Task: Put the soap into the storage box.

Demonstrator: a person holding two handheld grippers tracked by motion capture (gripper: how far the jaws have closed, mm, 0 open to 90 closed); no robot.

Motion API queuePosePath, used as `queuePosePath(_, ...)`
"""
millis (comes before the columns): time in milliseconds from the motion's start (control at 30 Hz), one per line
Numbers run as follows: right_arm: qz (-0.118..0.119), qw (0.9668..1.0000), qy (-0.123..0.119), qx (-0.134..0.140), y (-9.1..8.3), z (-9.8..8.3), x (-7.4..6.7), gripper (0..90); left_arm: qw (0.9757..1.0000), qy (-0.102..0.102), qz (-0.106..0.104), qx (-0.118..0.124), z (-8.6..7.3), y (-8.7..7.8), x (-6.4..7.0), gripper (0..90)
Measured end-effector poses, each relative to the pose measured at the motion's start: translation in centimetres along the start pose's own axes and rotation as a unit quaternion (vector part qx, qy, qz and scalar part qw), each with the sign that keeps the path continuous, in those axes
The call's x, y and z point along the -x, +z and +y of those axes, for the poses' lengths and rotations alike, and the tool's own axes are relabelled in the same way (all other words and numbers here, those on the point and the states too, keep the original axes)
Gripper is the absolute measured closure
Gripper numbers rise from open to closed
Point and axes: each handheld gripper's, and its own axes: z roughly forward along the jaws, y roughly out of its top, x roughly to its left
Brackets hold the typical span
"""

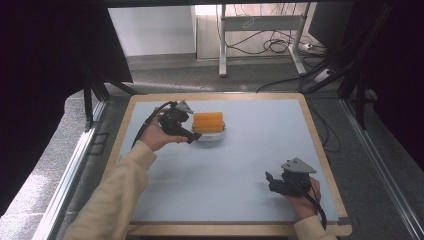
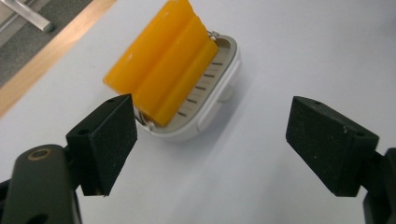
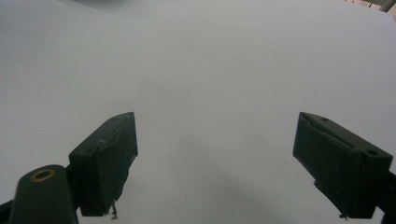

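An orange ridged soap bar lies in a white soap dish at the back left of the pale table. My left gripper is just left of the dish, open, with nothing between its jaws. From the left gripper view the soap bar rests slanted on the dish just beyond the left pad, and the left gripper holds only bare table in its gap. My right gripper stands open near the front right, over bare table in the right gripper view.
The pale mat has a wooden border. Beyond the table's far edge stand a metal desk frame and loose cables on the floor. Dark curtains hang at both sides.
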Motion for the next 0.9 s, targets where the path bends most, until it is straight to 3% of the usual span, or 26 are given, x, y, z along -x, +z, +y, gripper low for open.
queuePosePath(167, -0.001, 1.0000, 0.001, -0.001, 0.0, 0.0, 0.0, 14.1, 0.9993, -0.036, 0.001, 0.013, -3.0, -1.3, 1.0, 16.4)
queuePosePath(200, -0.001, 1.0000, 0.001, -0.001, 0.0, 0.0, 0.0, 14.1, 0.9993, -0.036, 0.001, 0.013, -3.0, -1.3, 1.0, 16.5)
queuePosePath(233, -0.001, 1.0000, 0.000, -0.002, 0.0, 0.0, 0.0, 14.1, 0.9983, -0.054, -0.004, 0.024, -4.3, -1.7, 1.2, 16.9)
queuePosePath(267, -0.001, 1.0000, 0.000, -0.001, 0.0, 0.0, 0.0, 14.1, 0.9983, -0.054, -0.004, 0.024, -4.3, -1.7, 1.2, 16.9)
queuePosePath(333, -0.001, 1.0000, 0.002, -0.002, 0.0, -0.1, 0.0, 14.1, 0.9974, -0.066, 0.012, 0.024, -6.3, -1.9, 1.8, 16.8)
queuePosePath(400, 0.000, 1.0000, 0.002, -0.003, 0.0, -0.1, 0.0, 14.1, 0.9966, -0.076, 0.014, 0.026, -7.7, -2.0, 2.2, 16.8)
queuePosePath(433, 0.000, 1.0000, 0.002, -0.003, 0.0, -0.1, 0.0, 14.1, 0.9966, -0.076, 0.014, 0.026, -7.7, -2.0, 2.2, 16.8)
queuePosePath(467, 0.000, 1.0000, 0.002, -0.002, 0.0, -0.2, -0.1, 14.1, 0.9966, -0.077, 0.020, 0.020, -9.0, -2.0, 2.7, 16.8)
queuePosePath(567, -0.001, 1.0000, 0.000, -0.002, 0.0, -0.2, -0.1, 14.1, 0.9964, -0.079, 0.029, 0.011, -11.0, -2.0, 3.3, 16.8)
queuePosePath(667, -0.001, 1.0000, 0.000, -0.001, 0.1, -0.2, -0.1, 14.1, 0.9954, -0.092, 0.026, 0.004, -12.7, -1.4, 3.4, 17.0)
queuePosePath(733, -0.004, 1.0000, -0.003, 0.004, 0.1, -0.2, -0.1, 14.1, 0.9955, -0.088, 0.033, -0.011, -13.3, -0.9, 3.4, 16.7)
queuePosePath(900, -0.002, 1.0000, -0.002, 0.007, 0.0, -0.2, -0.2, 14.2, 0.9958, -0.085, 0.031, -0.016, -13.9, -0.6, 3.4, 16.7)
